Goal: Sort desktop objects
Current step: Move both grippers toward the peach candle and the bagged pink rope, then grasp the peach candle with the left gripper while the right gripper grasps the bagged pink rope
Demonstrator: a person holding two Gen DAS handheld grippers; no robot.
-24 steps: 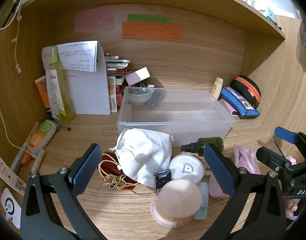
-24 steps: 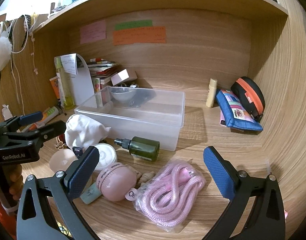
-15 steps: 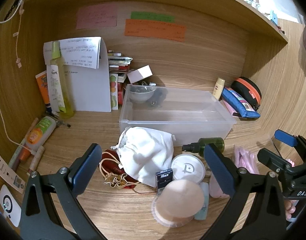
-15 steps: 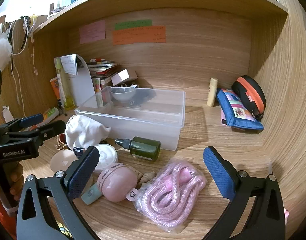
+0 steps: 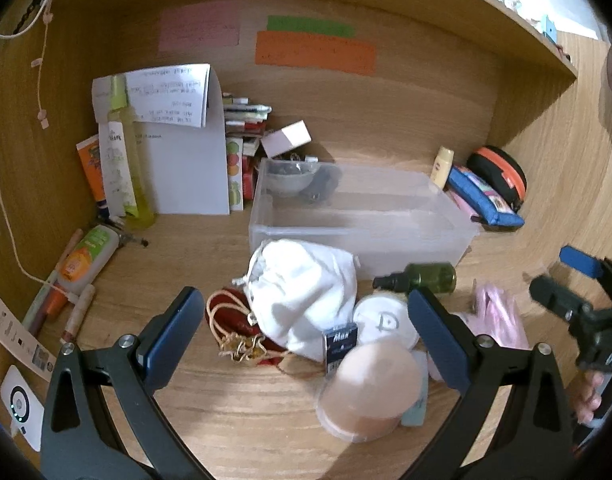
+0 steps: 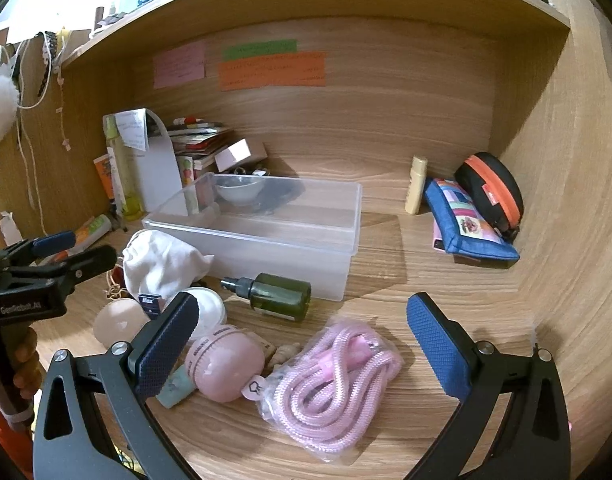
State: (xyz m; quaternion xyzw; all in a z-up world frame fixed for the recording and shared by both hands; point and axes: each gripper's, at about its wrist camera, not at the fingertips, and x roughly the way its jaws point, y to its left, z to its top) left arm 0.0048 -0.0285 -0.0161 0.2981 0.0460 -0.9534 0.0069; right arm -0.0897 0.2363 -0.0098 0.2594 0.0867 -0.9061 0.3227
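A clear plastic bin (image 5: 362,220) (image 6: 266,232) stands mid-desk with loose items in front of it. These are a white drawstring pouch (image 5: 306,292) (image 6: 162,264), a red corded pouch (image 5: 234,320), a green spray bottle (image 5: 422,278) (image 6: 278,294), a white round tin (image 5: 382,320), a peach lidded pot (image 5: 370,388), a pink ball-shaped case (image 6: 226,364) and a bagged pink rope (image 6: 338,376). My left gripper (image 5: 302,328) hovers open above the pouch and tin. My right gripper (image 6: 302,320) hovers open over the rope and bottle. Neither holds anything.
A bowl (image 5: 290,180) sits in the bin's back corner. At the back left are a folded paper, stacked books and a tall yellow bottle (image 5: 126,160). A lotion tube (image 5: 86,256) and pens lie left. A blue pencil case (image 6: 466,220), black-orange case (image 6: 494,192) and small tube (image 6: 416,184) stand right.
The left wrist view has drifted slightly, and the right view is almost the same. Both grippers stay open and nothing on the desk has moved.
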